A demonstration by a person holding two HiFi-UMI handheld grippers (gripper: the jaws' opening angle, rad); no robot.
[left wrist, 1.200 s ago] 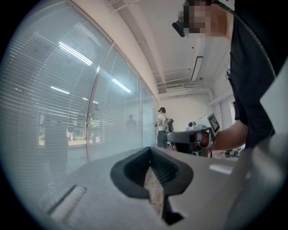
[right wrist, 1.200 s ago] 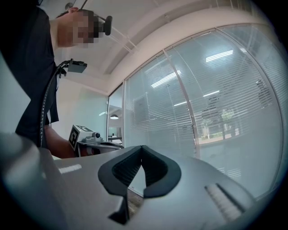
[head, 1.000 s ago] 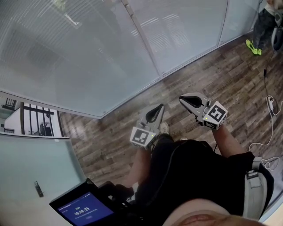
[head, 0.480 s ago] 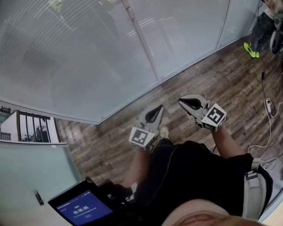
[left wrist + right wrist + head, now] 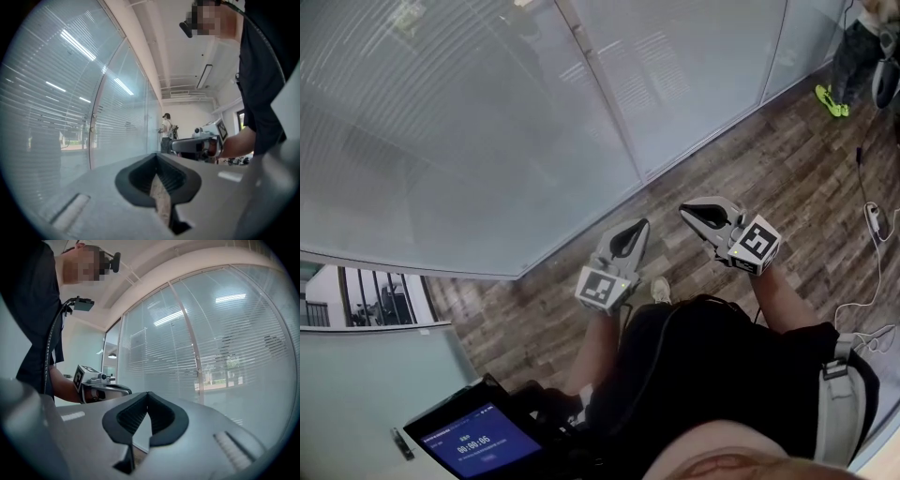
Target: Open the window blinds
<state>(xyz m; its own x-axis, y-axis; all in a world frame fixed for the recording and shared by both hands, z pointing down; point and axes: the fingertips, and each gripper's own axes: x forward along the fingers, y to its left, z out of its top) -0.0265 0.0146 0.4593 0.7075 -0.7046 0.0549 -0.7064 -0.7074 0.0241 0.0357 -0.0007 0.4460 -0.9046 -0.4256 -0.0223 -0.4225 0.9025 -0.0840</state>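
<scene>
Closed slatted blinds (image 5: pixel 478 122) hang behind a long glass wall; they also fill the left gripper view (image 5: pixel 51 108) and the right gripper view (image 5: pixel 225 348). My left gripper (image 5: pixel 638 226) is held level over the wooden floor, shut and empty, pointing at the foot of the glass. My right gripper (image 5: pixel 684 211) hovers beside it, also shut with nothing held. In their own views the left gripper (image 5: pixel 157 156) and the right gripper (image 5: pixel 148 393) show pads meeting at the tips. Neither touches the blinds. No cord or wand shows.
A pale frame post (image 5: pixel 600 94) divides the glass panels. A person (image 5: pixel 855 52) in bright green shoes stands at the far right. A white cable (image 5: pixel 872 225) lies on the wood floor (image 5: pixel 787 159). A lit phone screen (image 5: pixel 478 442) sits low at my body.
The glass wall's foot and the railing opening at the left have slid down and left in the head view as I move along the wall. Both grippers keep their pose, still shut.
</scene>
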